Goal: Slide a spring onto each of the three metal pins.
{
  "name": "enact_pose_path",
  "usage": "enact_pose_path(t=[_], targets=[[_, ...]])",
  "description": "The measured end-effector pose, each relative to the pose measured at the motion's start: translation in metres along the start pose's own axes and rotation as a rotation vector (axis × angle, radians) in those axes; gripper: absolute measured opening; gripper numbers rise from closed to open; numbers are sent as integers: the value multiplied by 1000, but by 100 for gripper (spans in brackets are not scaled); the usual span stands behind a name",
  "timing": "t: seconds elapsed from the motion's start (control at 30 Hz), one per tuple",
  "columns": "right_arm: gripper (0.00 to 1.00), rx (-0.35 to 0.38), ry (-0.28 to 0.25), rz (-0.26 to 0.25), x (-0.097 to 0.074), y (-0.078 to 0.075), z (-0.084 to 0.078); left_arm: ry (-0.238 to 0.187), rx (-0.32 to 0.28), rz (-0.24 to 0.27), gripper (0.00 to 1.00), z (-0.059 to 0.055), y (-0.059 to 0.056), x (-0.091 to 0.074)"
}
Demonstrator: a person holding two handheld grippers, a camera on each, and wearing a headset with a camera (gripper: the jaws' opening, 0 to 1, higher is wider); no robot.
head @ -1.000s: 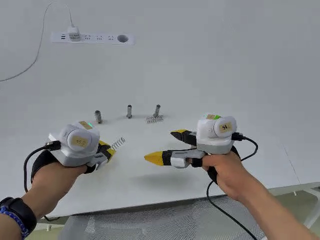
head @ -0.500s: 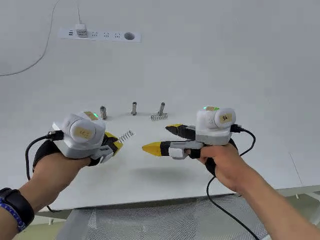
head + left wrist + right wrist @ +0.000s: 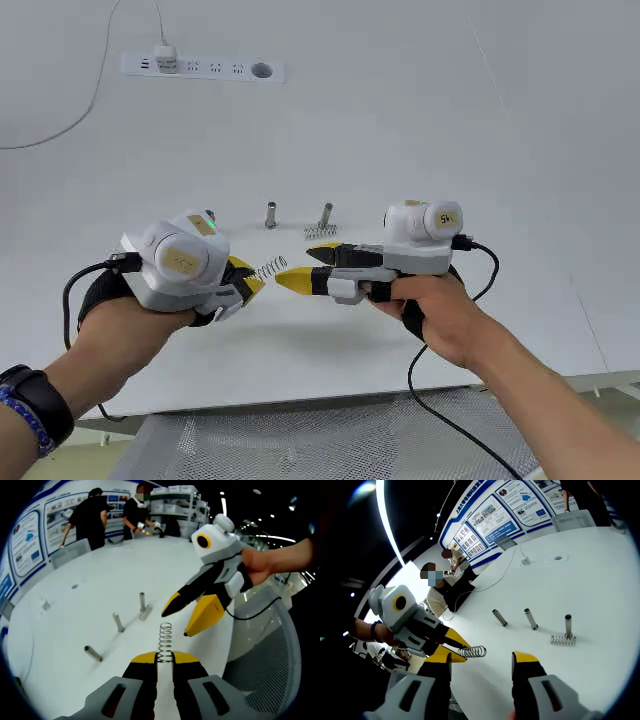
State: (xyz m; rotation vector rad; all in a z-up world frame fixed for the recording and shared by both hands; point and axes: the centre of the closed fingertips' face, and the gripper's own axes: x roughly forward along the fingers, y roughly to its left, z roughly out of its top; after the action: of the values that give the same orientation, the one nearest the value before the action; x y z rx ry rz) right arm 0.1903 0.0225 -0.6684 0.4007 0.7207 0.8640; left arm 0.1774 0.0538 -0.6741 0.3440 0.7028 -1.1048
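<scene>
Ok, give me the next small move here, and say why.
Probably bring the open right gripper around the free end of the spring and close. The left gripper pinches its other end, and the right jaws stand apart just beside it, so it looks like a handover.

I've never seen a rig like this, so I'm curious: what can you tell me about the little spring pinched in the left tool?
The spring is a small, straight coil of bare silvery wire, not squeezed. The left gripper clamps one end between its yellow tips; the rest sticks out freely above the white bench, its free end near the open right gripper, not touching it.
</scene>
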Motion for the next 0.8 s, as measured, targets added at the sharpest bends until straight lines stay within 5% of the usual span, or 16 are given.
enact_pose_path(t=[0.27,0.8], targets=[[32,75,0,60,3,8,-1,-5,19,-21,10,2,-3,3],[22,103,17,90,5,15,-5,0,39,-38,10,0,-7,4]])
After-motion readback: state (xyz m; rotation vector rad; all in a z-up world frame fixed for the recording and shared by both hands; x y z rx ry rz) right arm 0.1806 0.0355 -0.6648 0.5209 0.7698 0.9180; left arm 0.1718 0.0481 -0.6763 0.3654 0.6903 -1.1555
